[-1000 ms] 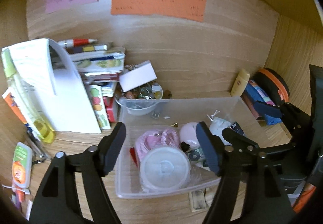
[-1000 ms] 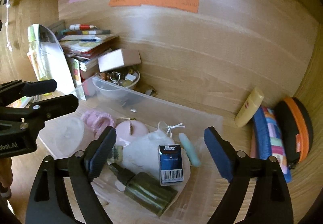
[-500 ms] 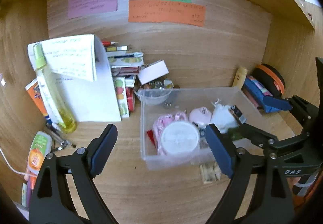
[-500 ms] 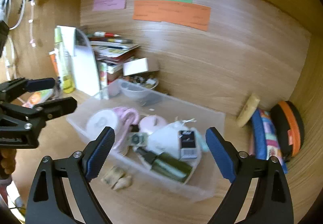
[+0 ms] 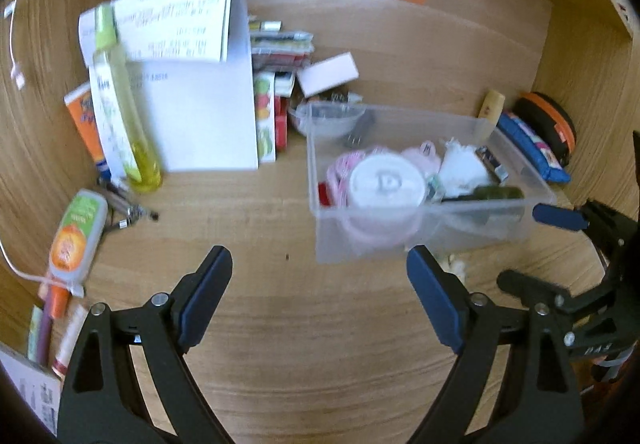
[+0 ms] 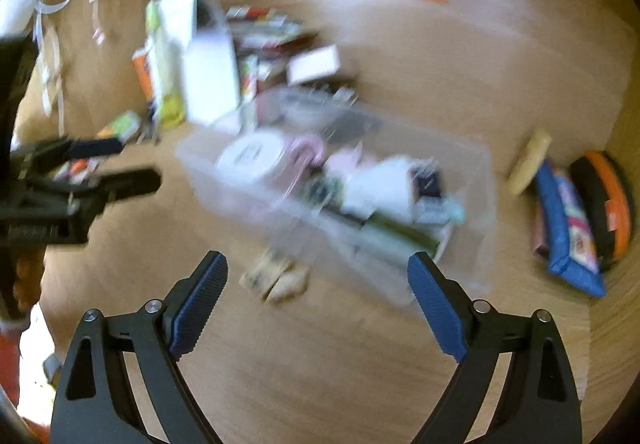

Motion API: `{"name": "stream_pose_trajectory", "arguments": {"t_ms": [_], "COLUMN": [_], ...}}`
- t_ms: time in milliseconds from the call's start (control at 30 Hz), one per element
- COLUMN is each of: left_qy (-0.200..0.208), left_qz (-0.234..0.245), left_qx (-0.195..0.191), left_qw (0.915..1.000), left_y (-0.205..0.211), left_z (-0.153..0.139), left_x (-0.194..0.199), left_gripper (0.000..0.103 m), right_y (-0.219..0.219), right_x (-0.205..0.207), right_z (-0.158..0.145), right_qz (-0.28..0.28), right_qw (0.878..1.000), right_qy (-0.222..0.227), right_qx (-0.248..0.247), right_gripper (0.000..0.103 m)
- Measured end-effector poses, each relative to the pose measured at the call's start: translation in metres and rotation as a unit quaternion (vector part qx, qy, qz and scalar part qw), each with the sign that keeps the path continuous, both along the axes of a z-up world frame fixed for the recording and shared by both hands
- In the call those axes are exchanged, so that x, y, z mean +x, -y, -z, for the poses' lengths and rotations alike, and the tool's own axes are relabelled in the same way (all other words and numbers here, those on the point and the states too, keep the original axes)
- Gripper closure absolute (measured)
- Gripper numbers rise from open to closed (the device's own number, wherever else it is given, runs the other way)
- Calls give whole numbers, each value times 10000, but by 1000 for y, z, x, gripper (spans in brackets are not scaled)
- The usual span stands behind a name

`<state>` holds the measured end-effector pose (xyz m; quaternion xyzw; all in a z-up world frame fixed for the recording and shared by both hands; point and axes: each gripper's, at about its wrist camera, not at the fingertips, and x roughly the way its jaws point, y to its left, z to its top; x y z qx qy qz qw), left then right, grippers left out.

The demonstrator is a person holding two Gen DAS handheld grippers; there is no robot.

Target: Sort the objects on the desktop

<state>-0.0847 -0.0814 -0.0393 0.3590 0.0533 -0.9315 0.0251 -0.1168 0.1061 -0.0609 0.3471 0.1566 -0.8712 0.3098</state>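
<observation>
The left claw (image 5: 319, 280) stands released with nothing between its blue pads, over bare wood of the bench (image 5: 280, 324); a second ago its pads framed the clear bin (image 5: 432, 203) closely, and now the bin lies well ahead and to the right of them; the jaws are also wider than they were then. The right claw (image 6: 318, 276) is released and empty too; its view is blurred, but the bin (image 6: 460, 244) is now farther from its pads than before, and a small tan thing (image 6: 276, 276) on the bench in front of the bin has come into sight between them. Inside the bin the white round lid (image 5: 386, 185), the pink items and the dark green bottle (image 5: 496, 193) lie as they did. At the left the yellow spray bottle (image 5: 120, 111) leans on the white paper stand (image 5: 200, 103); more of this left side shows now than earlier, with an orange and green tube (image 5: 76, 236) lying flat near the edge.
</observation>
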Motion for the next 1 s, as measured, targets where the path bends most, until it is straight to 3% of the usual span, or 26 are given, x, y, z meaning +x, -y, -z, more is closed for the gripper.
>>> {"name": "stream_pose_trajectory", "arguments": {"t_ms": [167, 233, 367, 433, 733, 867, 1000], "left_qy": [204, 255, 270, 254, 272, 269, 255], "left_qz": [19, 44, 76, 83, 312, 394, 453], "left_qx": [99, 124, 154, 138, 127, 128, 177], "left_qw": [9997, 9996, 9995, 9995, 9991, 9988, 9985], "left_y": [-1, -2, -1, -1, -8, -12, -15], "left_z": [16, 20, 25, 26, 29, 29, 30], "left_x": [-2, -3, -1, 0, -1, -1, -3], "left_gripper": [13, 13, 13, 13, 13, 13, 13], "right_y": [7, 13, 20, 20, 16, 9, -4], "right_x": [-2, -5, -14, -19, -12, -9, -17], "right_z": [28, 36, 46, 48, 48, 47, 42], "right_qz": [-136, -186, -188, -174, -174, -128, 31], "right_qw": [9990, 9981, 9965, 9957, 9959, 9954, 9950], "right_qy": [363, 482, 707, 852, 686, 662, 910], "right_qx": [222, 326, 409, 314, 569, 681, 414], "right_gripper": [17, 30, 41, 52, 72, 72, 72]}}
